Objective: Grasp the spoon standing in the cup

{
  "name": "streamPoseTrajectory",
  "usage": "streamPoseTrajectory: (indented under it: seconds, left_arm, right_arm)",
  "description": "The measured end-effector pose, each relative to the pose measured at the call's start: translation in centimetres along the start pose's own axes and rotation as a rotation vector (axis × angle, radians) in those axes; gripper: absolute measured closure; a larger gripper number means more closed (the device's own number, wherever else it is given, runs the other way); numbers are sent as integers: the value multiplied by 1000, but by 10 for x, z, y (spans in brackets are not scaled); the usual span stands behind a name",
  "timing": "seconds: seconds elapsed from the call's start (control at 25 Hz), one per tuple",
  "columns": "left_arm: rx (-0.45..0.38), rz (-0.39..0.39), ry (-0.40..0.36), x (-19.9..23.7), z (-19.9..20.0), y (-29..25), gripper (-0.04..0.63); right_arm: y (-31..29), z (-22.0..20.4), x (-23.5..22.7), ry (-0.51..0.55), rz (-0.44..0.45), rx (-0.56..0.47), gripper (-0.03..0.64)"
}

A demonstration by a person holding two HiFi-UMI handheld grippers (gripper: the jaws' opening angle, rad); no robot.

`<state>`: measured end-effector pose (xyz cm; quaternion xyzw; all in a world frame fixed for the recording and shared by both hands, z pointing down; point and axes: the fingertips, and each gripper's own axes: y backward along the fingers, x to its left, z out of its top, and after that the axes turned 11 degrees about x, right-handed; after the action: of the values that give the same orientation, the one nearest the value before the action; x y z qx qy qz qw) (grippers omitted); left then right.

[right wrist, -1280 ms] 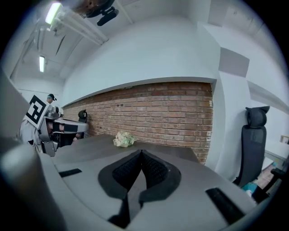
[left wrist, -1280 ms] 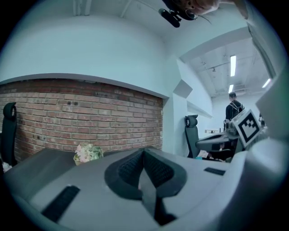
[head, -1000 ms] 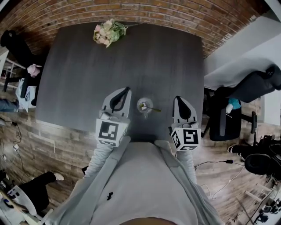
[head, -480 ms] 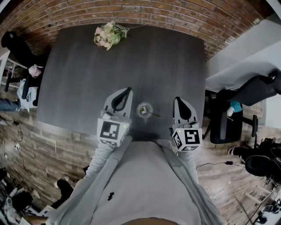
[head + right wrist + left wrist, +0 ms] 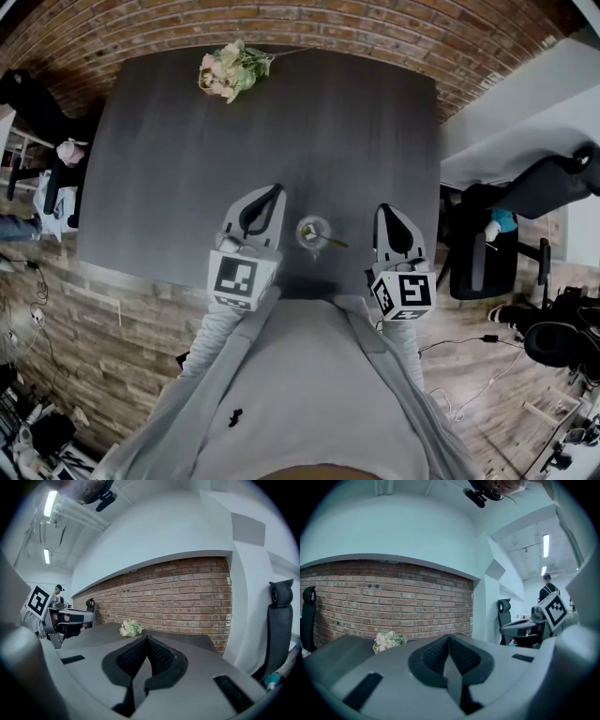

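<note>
A small clear cup (image 5: 313, 231) stands on the dark table (image 5: 272, 131) near its front edge, with a spoon (image 5: 327, 241) leaning in it, handle pointing right. My left gripper (image 5: 275, 189) hovers just left of the cup, shut with nothing in it. To the right of the cup is my right gripper (image 5: 385, 208), also shut and empty. In the left gripper view the jaws (image 5: 449, 637) meet tip to tip; the right gripper view shows the same (image 5: 146, 638). Neither gripper view shows the cup.
A bunch of pale flowers (image 5: 231, 67) lies at the table's far edge. A brick wall runs behind the table. A black office chair (image 5: 487, 246) stands to the right, and another chair (image 5: 47, 103) to the left. Cables lie on the wooden floor.
The right gripper has drifted slightly to the right and nearer the table's front edge. The left gripper and the cup keep their places.
</note>
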<state>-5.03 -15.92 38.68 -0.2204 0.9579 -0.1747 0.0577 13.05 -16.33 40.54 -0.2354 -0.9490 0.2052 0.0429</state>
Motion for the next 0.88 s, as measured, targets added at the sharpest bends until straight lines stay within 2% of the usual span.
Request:
streamPoseTrajectory:
  seconds: [0.44, 0.52, 0.88]
  left_arm:
    - [28, -67, -16, -16, -8, -9, 570]
    - [39, -92, -18, -21, -11, -10, 501]
    - [87, -211, -54, -52, -24, -13, 431]
  right_arm:
    - [8, -10, -5, -49, -33, 2, 600]
    - [9, -11, -7, -56, -37, 3, 601]
    - [21, -17, -14, -93, -70, 1, 600]
